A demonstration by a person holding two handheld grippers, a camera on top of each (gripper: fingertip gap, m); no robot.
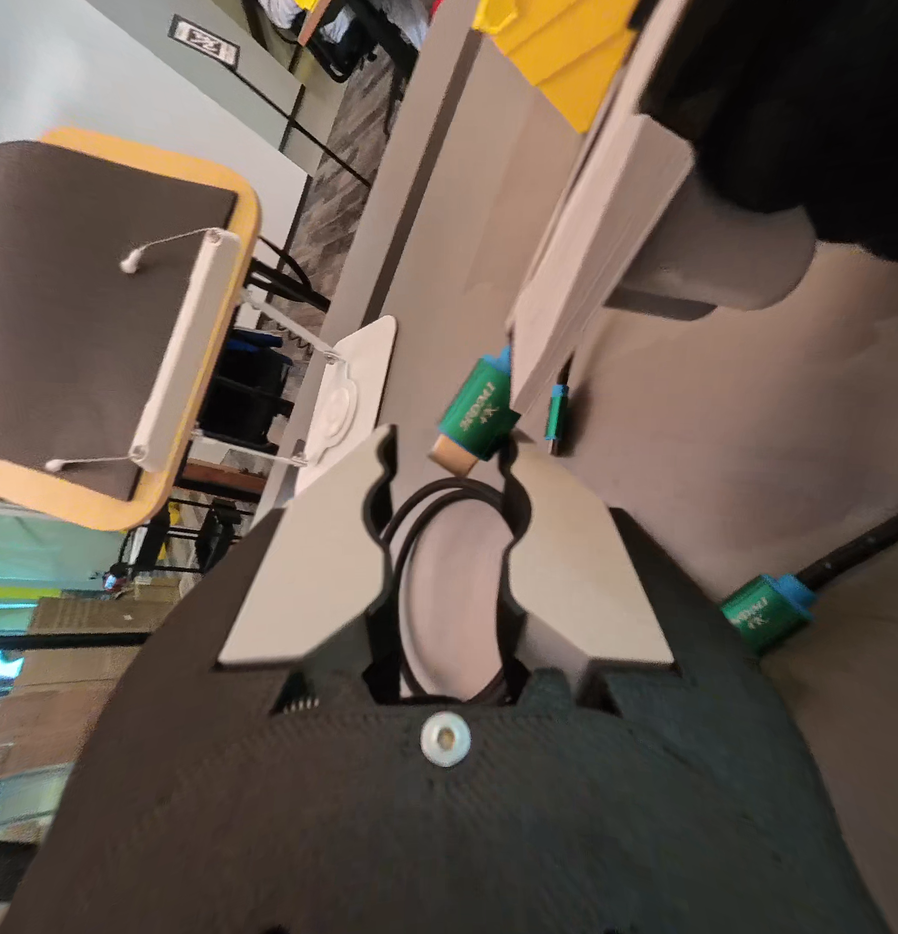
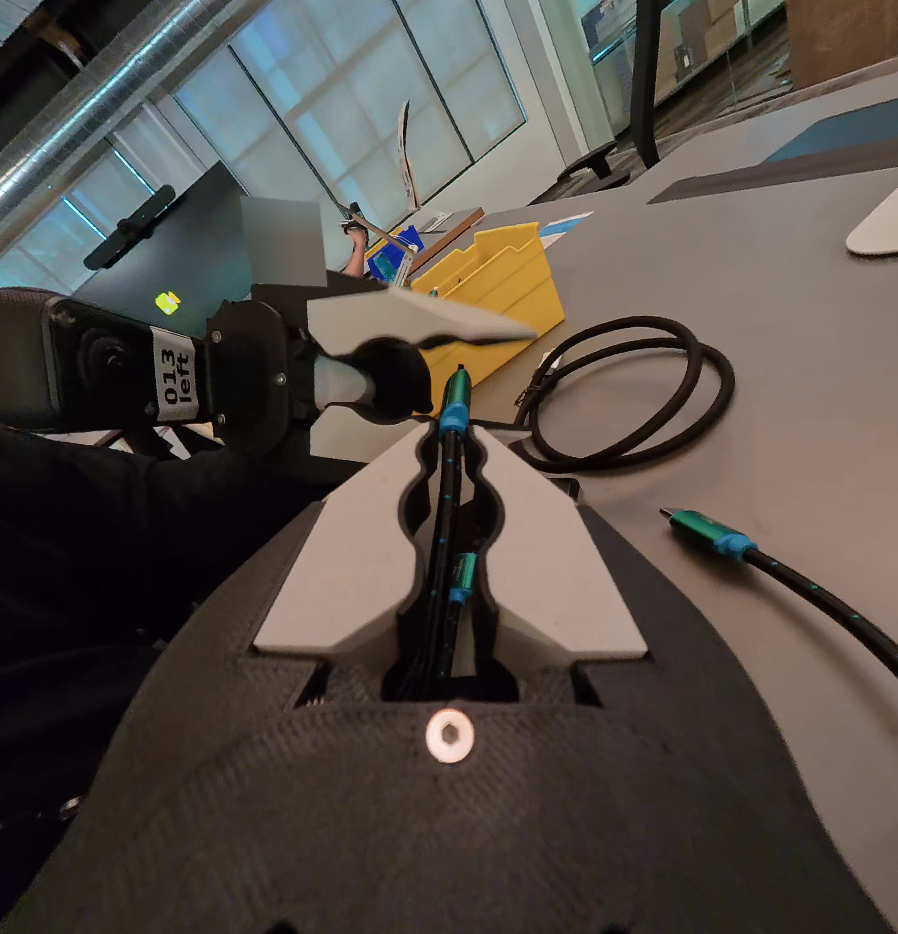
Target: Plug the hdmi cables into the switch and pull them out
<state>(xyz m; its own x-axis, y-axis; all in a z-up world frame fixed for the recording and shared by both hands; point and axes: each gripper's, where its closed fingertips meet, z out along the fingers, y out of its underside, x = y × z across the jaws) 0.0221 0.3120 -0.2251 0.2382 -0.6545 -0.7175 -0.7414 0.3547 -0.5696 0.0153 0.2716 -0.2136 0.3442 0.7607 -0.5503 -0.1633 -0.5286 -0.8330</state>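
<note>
My right gripper [image 2: 449,434] is shut on a black braided HDMI cable [image 2: 444,530], just behind the blue collar of its green plug [image 2: 457,394]. In the left wrist view that plug [image 1: 475,409] sticks out of the right fingers [image 1: 603,242], and its gold tip lies at the mouth of my left gripper [image 1: 452,445], which is open and empty. The left fingers [image 2: 411,318] show side-on at left. A second green plug [image 2: 462,571] lies below my right fingers. A third [image 2: 704,530] lies on the table at right. I cannot make out the switch.
A coiled black cable [image 2: 634,399] lies on the grey table [image 2: 765,429] beyond the grippers. A yellow bin [image 2: 492,288] stands behind it. A white stand base [image 2: 886,222] sits at far right. A person is in the background. The tips of one gripper are about 4 cm away from the tips of the other.
</note>
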